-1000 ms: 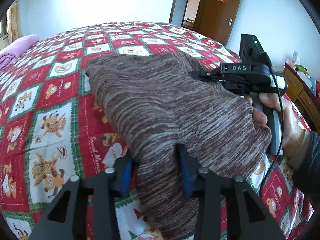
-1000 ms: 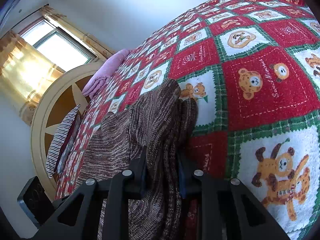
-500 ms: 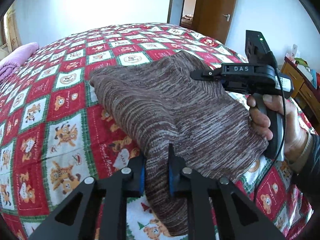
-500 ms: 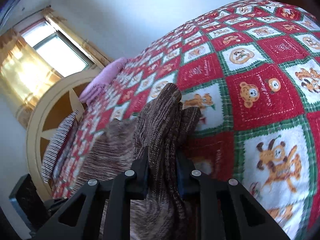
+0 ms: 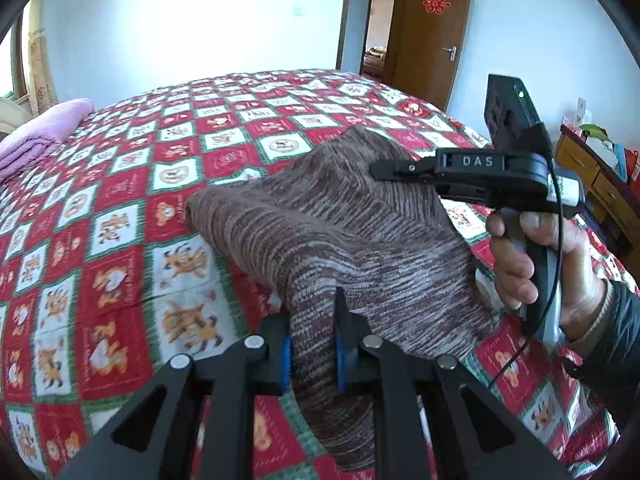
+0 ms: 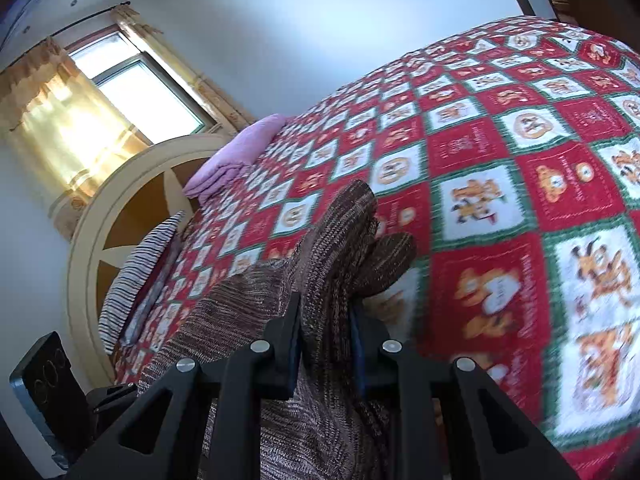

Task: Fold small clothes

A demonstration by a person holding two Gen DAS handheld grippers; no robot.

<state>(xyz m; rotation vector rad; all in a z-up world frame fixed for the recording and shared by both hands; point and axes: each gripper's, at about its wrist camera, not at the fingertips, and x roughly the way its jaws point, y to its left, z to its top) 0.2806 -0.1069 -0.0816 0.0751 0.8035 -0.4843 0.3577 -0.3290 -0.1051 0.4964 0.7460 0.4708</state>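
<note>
Left wrist view: the left gripper (image 5: 312, 340) has its fingers pinching a bunched edge of the brown knit sweater (image 5: 340, 232), which drapes ahead of the fingers over the bear-print quilt (image 5: 120, 240). Ahead and to the right, the right gripper (image 5: 400, 170) bites the sweater's far edge.

Right wrist view: the right gripper (image 6: 326, 336) has its fingers clamped on a thick fold of sweater (image 6: 340, 240), lifted off the quilt (image 6: 520, 160). Uneven pulling could likely tug the loose knit free or skew the fold.

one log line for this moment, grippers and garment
left gripper: shut on brown striped knit garment | right gripper: shut on garment | garment: lifted over red patchwork quilt
</note>
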